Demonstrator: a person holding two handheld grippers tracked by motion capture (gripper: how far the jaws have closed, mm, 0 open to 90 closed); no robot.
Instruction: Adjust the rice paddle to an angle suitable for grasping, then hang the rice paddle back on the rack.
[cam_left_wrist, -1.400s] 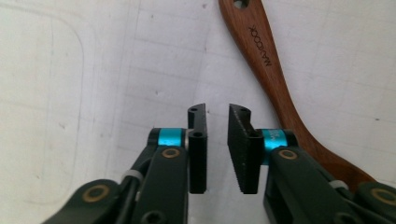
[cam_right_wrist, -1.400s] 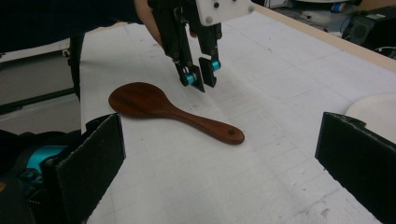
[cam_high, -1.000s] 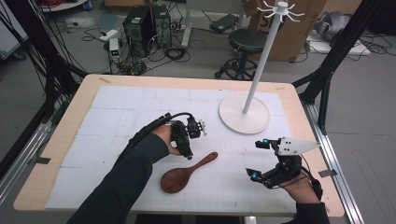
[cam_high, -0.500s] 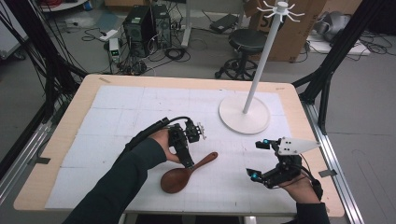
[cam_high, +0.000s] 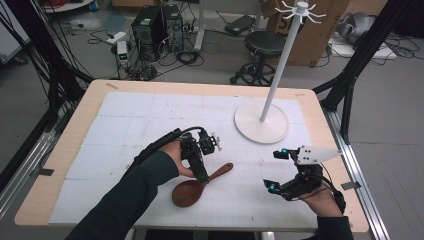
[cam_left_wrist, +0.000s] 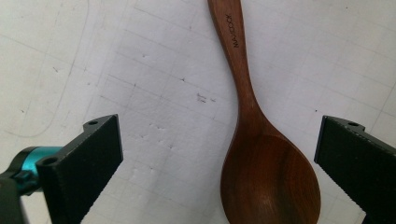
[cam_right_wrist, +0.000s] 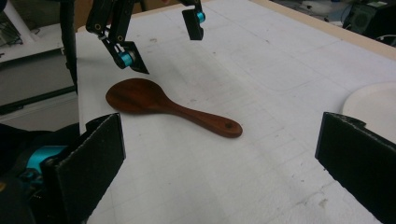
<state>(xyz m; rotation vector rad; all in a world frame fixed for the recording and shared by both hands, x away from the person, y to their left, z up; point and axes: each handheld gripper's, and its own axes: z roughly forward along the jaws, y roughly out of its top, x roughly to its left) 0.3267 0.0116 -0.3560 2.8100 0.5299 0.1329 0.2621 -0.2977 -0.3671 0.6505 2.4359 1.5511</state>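
wooden spoon (cam_high: 200, 185) lies flat on the white gridded mat of the counter (cam_high: 65, 155), bowl toward the person and handle pointing away toward the white coat stand (cam_high: 261, 122), which is well apart from it. the left gripper (cam_high: 204, 176) points down right over the spoon's bowl. in the left gripper view its black jaws stand wide apart and have just been opening; the spoon's bowl (cam_left_wrist: 270, 182) lies between them, nearer the right-hand one, with neither pad pressing on it. the right gripper (cam_high: 272, 170) hovers on the far side of the spoon from the left one, near the counter's edge, and faces the spoon (cam_right_wrist: 168, 107); its jaws are also wide apart with nothing between them. judging from this, the spoon is not gripped: it may have just been let go, or the grasp is only being lined up, and the pictures do not settle which. anything to do with the stand looks undone.
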